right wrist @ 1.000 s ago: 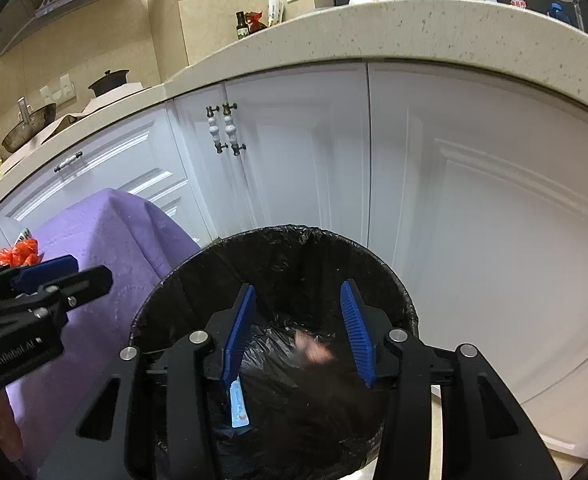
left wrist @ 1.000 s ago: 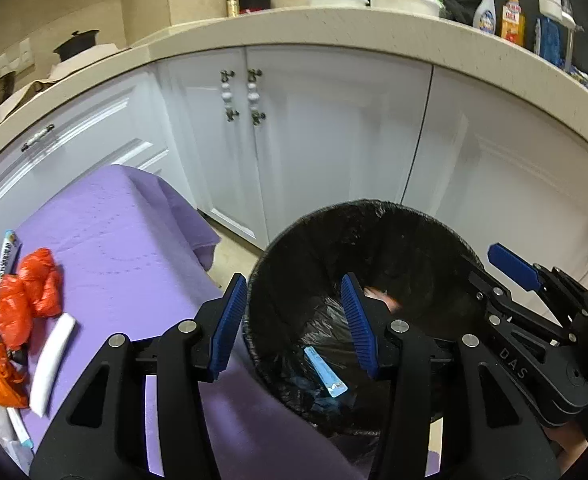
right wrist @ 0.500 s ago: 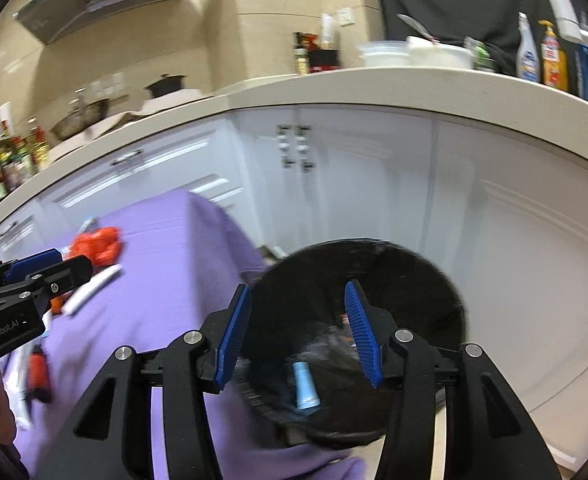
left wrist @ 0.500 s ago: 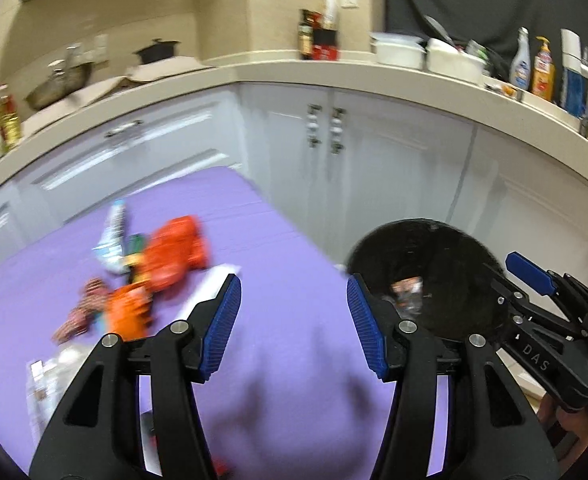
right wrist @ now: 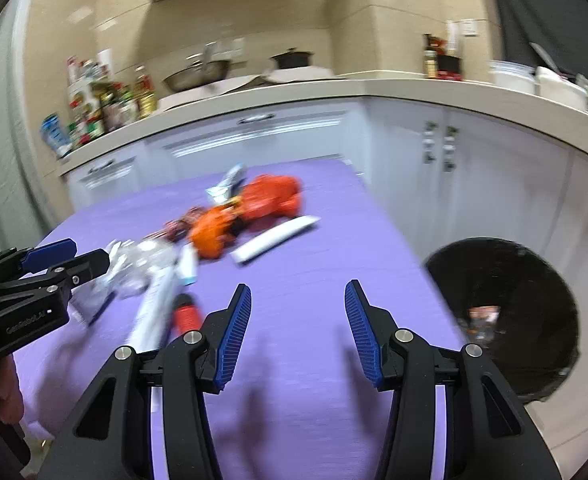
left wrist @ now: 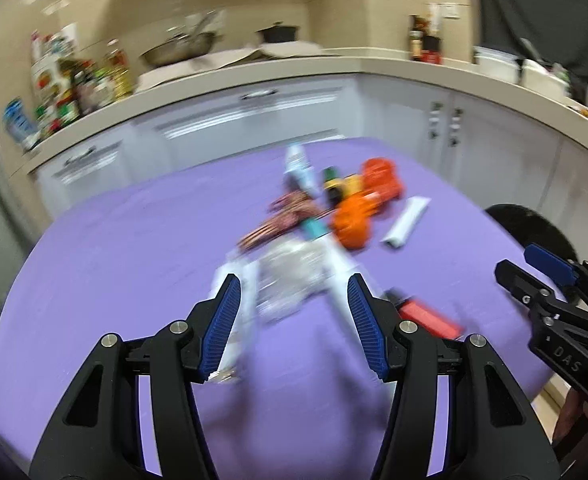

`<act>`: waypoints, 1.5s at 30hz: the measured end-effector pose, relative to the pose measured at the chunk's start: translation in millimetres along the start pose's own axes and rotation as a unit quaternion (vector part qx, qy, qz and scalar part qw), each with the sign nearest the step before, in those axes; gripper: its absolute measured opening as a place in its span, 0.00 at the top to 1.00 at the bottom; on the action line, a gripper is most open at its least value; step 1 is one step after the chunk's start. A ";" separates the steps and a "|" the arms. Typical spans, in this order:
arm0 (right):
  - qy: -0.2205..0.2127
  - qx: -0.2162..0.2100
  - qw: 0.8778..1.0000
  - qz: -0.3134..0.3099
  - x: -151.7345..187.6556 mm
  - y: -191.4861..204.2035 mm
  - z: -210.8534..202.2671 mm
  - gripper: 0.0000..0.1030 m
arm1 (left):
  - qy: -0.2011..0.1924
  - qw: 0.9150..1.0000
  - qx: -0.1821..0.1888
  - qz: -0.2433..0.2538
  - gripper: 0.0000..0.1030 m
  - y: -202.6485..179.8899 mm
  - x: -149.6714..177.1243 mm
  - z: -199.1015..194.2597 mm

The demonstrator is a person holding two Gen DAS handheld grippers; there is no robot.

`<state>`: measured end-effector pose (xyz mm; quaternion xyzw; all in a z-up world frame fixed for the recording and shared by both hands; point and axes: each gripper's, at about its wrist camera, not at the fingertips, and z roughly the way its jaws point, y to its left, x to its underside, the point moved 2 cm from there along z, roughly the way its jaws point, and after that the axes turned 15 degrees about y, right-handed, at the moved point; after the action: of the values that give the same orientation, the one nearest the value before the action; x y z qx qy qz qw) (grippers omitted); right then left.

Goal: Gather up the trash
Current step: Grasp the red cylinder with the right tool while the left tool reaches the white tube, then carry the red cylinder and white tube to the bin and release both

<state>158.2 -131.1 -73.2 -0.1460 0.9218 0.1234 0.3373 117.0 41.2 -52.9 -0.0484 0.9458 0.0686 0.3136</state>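
A blurred heap of trash lies on the purple tablecloth (left wrist: 133,240): orange plastic bags (left wrist: 358,216) (right wrist: 253,208), a white strip (left wrist: 406,222) (right wrist: 277,238), a clear crumpled wrapper (left wrist: 289,276) (right wrist: 141,268), a red item (left wrist: 426,316) (right wrist: 185,314) and other wrappers. My left gripper (left wrist: 291,320) is open and empty above the clear wrapper. My right gripper (right wrist: 296,328) is open and empty over bare cloth. The black-lined trash bin (right wrist: 506,320) (left wrist: 530,228) stands off the table's right edge with trash inside.
White cabinets (right wrist: 474,168) and a beige counter (left wrist: 253,68) curve around behind the table. Bottles (left wrist: 73,92), a wok and a pot stand on the counter. The right gripper shows in the left wrist view (left wrist: 550,280); the left one shows in the right wrist view (right wrist: 49,264).
Both grippers have swung left, away from above the bin and over the table. The trash heap has come into the centre of view; both stayed open and empty.
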 end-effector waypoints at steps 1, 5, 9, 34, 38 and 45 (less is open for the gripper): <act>0.004 -0.003 1.000 -0.006 0.7 5.8 2.7 0.53 | 0.003 1.000 -0.005 -0.008 0.47 8.1 4.3 0.9; 0.021 -0.013 0.999 -0.030 5.1 25.8 18.2 0.53 | 0.017 0.999 -0.025 -0.038 0.47 40.6 21.7 4.8; 0.035 -0.020 0.999 -0.035 9.4 36.3 28.6 0.53 | 0.024 0.997 -0.035 -0.057 0.47 61.4 35.3 6.8; 0.034 0.002 0.998 -0.048 14.2 30.8 24.2 0.76 | -0.002 0.999 0.021 -0.040 0.47 27.4 30.1 -4.8; 0.027 0.012 0.999 -0.028 17.8 12.9 14.9 0.76 | 0.002 0.999 0.039 -0.028 0.47 8.4 31.1 -3.8; 0.012 0.024 1.000 0.005 25.0 -16.5 -1.7 0.76 | -0.005 0.998 0.060 -0.009 0.39 -23.9 33.2 -5.3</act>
<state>144.8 -151.5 -90.5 -0.1348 0.9291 0.1008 0.3294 90.6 15.2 -71.0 -0.0378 0.9463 0.0088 0.3209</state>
